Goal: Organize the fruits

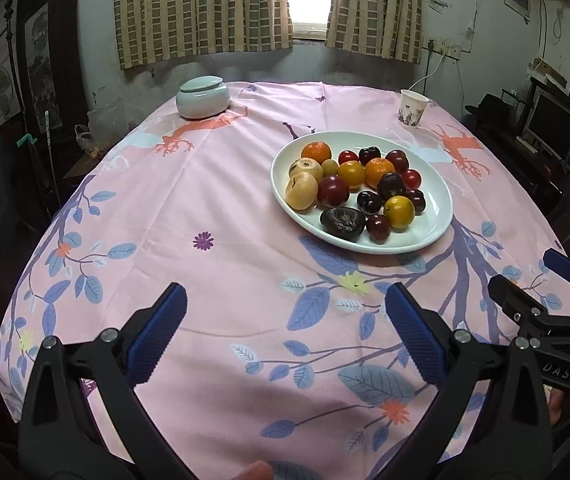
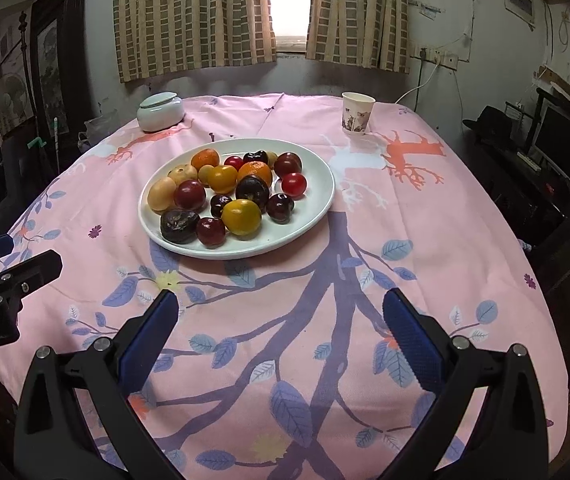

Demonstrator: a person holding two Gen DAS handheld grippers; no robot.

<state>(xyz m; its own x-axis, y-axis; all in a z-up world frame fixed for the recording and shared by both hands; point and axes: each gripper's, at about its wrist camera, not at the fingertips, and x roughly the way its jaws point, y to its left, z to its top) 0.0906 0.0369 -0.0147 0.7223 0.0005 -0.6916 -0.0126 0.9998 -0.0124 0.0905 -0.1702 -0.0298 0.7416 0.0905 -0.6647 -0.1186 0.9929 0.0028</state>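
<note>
A white plate gathers every fruit at the table's middle, while 2 empty grippers, left gripper and right gripper, hover near, fingers wide.

Two black plastic hand-held grippers, left gripper and right gripper, are seen w/ identical builds: angular black arms, ribbed blue rubber pads on the inner faces, round silver screw heads at the pivots. White lettering "DAS" is printed on the right unit's black body.
</note>
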